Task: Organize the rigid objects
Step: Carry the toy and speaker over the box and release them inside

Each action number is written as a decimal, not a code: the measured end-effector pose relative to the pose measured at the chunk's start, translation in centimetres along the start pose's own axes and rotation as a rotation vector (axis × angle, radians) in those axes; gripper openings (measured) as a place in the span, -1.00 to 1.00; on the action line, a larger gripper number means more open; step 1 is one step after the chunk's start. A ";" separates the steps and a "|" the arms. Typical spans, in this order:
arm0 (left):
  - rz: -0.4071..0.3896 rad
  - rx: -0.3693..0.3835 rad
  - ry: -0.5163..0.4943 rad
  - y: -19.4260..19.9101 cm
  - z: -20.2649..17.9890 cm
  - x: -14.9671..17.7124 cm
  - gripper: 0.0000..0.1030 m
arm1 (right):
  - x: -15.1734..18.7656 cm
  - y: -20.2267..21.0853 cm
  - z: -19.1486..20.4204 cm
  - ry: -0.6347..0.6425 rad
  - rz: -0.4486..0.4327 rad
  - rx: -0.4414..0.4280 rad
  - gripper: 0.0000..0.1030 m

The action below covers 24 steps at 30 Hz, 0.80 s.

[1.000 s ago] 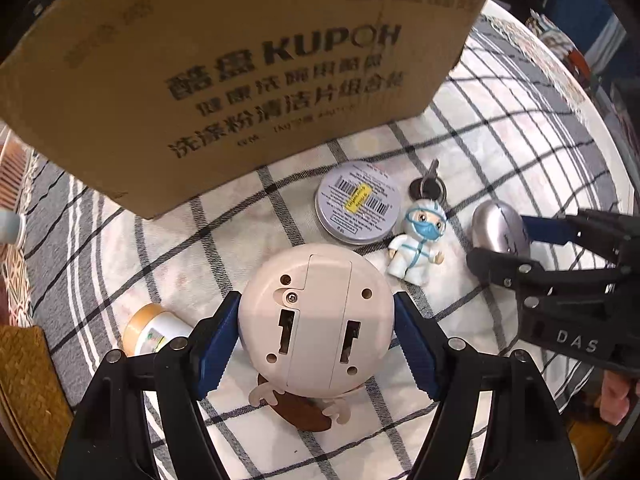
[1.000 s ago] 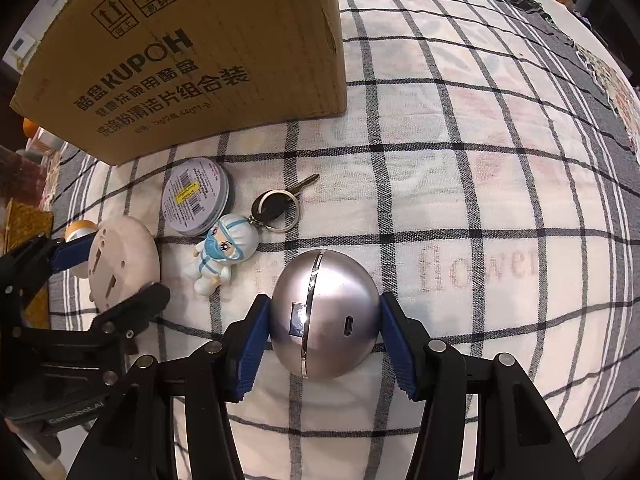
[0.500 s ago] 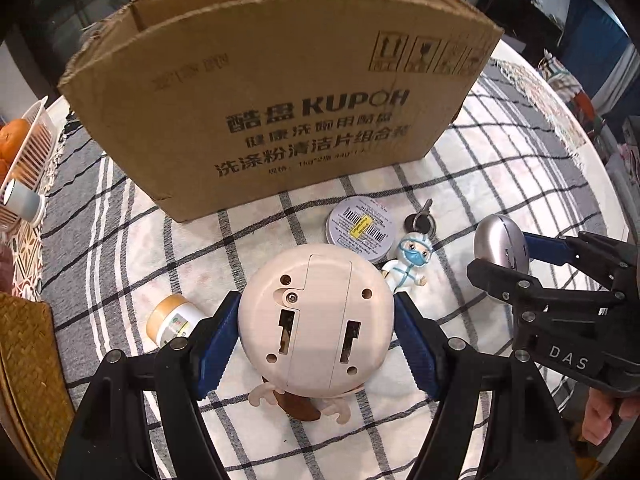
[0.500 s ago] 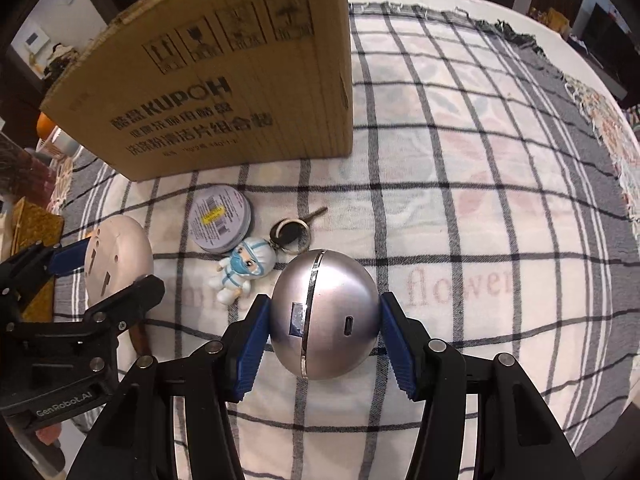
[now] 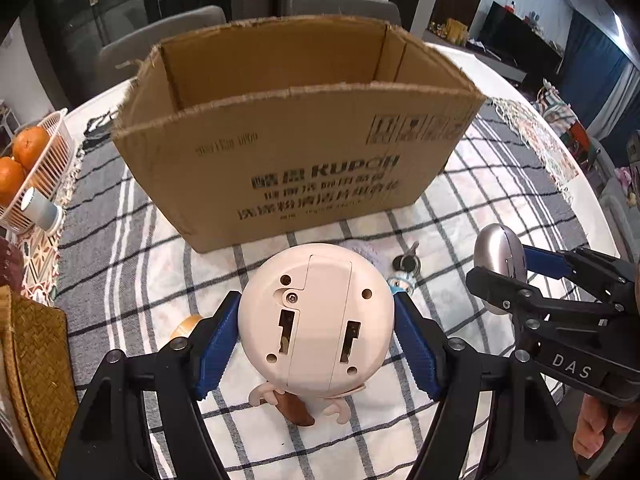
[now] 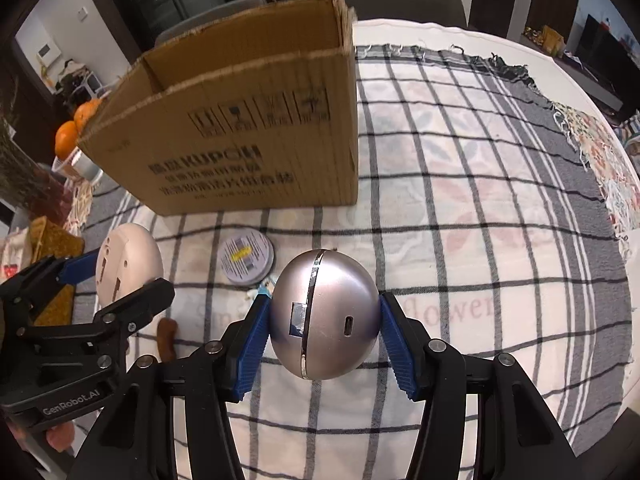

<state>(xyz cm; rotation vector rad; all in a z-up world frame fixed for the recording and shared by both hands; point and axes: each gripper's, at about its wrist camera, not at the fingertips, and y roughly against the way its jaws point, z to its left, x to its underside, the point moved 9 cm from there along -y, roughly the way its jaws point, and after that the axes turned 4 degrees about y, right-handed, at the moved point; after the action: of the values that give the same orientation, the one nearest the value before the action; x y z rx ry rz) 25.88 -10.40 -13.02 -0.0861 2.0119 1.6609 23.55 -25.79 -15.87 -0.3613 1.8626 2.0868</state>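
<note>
The left gripper (image 5: 316, 340) is raised above the checked cloth (image 5: 472, 240), pads clamped on a cream round toy (image 5: 316, 316), screwed back panel showing. At 3 o'clock, the right gripper (image 6: 324, 332), marked "DAS", pinches a silver ball (image 6: 324, 314). At 12 o'clock stands the open "KUPOH" cardboard box (image 5: 296, 160).

Both views are evenly lit from overhead indoor light, and only soft shadows are cast on the checked tablecloth (image 6: 460, 184). A dull glare is seen on the silver ball (image 6: 325, 314), while the print on the cardboard box (image 6: 240, 136) is smeared by motion blur (less so in the left wrist view). Straight lines are bent by fisheye distortion, and the corners are blacked out.
</note>
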 end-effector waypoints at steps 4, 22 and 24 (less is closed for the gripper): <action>-0.044 -0.005 0.000 1.3 0.0 -0.9 0.44 | -0.5 1.0 0.2 -0.002 -0.022 -0.005 0.07; -0.191 -0.022 -0.010 6.5 0.5 -4.6 0.44 | -4.4 6.5 1.5 0.025 -0.172 -0.001 0.07; -0.204 -0.025 -0.012 7.0 0.6 -4.9 0.44 | -4.9 6.9 1.6 0.027 -0.186 -0.003 0.07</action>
<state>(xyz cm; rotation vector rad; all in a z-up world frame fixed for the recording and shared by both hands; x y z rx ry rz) 27.70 -9.50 -4.69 -0.2798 1.9043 1.5533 25.28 -25.21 -7.43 -0.5447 1.7671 1.9699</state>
